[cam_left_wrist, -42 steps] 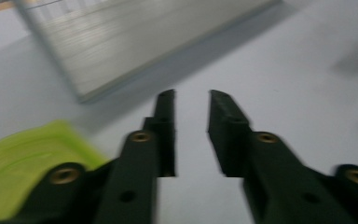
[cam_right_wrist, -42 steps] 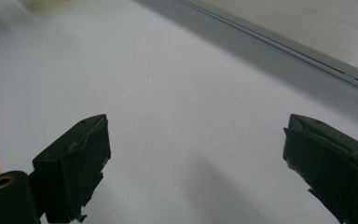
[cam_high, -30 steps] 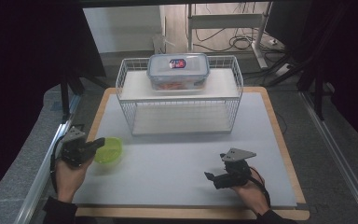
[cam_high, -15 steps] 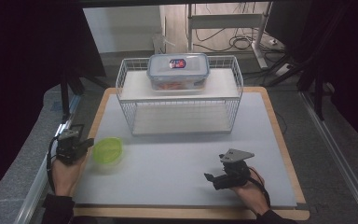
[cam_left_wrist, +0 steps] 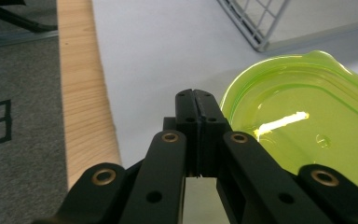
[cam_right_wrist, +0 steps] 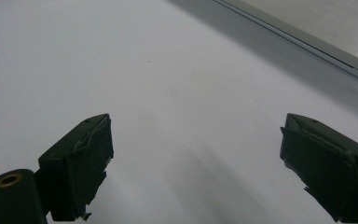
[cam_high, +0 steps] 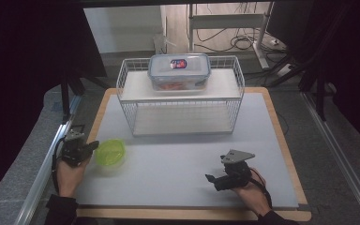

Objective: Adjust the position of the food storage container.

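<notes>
Left tongs (cam_high: 93, 146) have backed off the green bowl (cam_high: 110, 152), shut and empty; right tongs (cam_high: 209, 178) gape wide over the tabletop (cam_high: 168, 159).

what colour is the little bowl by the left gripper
Translucent lime green bowl; the left gripper view shows it best.

High view looks down and forward over the whole grey-topped, wood-edged counter (cam_high: 178, 164). Left gripper view sits low and close, facing the translucent lime-green plastic bowl (cam_left_wrist: 307, 126), shared with the high view (cam_high: 110, 151). Right gripper view skims bare counter, very near.
</notes>
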`<state>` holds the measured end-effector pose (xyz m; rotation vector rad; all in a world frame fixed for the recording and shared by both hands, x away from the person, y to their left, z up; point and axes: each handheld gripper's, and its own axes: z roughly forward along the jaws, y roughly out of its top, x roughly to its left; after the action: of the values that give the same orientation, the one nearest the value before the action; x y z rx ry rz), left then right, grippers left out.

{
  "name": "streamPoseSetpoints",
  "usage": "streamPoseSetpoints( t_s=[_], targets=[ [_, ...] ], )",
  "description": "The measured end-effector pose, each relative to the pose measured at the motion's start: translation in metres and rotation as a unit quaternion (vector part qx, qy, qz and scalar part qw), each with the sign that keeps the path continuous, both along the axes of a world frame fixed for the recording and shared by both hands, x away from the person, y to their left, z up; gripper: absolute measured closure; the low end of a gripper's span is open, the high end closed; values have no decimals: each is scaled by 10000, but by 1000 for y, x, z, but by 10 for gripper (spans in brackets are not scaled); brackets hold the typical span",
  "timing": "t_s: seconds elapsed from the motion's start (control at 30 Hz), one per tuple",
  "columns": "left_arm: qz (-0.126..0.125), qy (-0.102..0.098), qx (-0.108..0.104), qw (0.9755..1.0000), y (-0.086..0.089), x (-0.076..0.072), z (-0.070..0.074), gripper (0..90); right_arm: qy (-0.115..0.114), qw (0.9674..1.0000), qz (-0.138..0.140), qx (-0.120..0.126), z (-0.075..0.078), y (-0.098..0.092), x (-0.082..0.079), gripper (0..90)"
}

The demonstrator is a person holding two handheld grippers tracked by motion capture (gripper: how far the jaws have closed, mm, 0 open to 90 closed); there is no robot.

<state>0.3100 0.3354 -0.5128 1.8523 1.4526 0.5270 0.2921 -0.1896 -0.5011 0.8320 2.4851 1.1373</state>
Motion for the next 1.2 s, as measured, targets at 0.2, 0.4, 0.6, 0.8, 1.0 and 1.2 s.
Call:
streamPoseSetpoints(
  t_s=[0.2,0.4,0.6,0.8,1.0,1.2],
  targets=[
    [-151,12,-173,9997,-16,-1,0,897,11,10000,-2,-17,0,0,0,93],
    [-400,17,-228,9989,-39,-2,1,897,27,10000,-10,-30,-1,0,1,93],
    [-638,49,-313,9975,-61,-3,2,897,40,10000,-17,-61,-2,0,1,93],
    [-944,70,-369,9948,-86,-2,3,897,48,10000,-37,-74,-2,0,1,93],
    [-1285,78,-315,9912,-112,-3,5,897,48,9999,-52,-76,-2,-1,2,93],
    [-1559,52,-252,9874,-135,-6,7,897,53,9999,-57,-76,-2,-1,2,93]
  ],
)
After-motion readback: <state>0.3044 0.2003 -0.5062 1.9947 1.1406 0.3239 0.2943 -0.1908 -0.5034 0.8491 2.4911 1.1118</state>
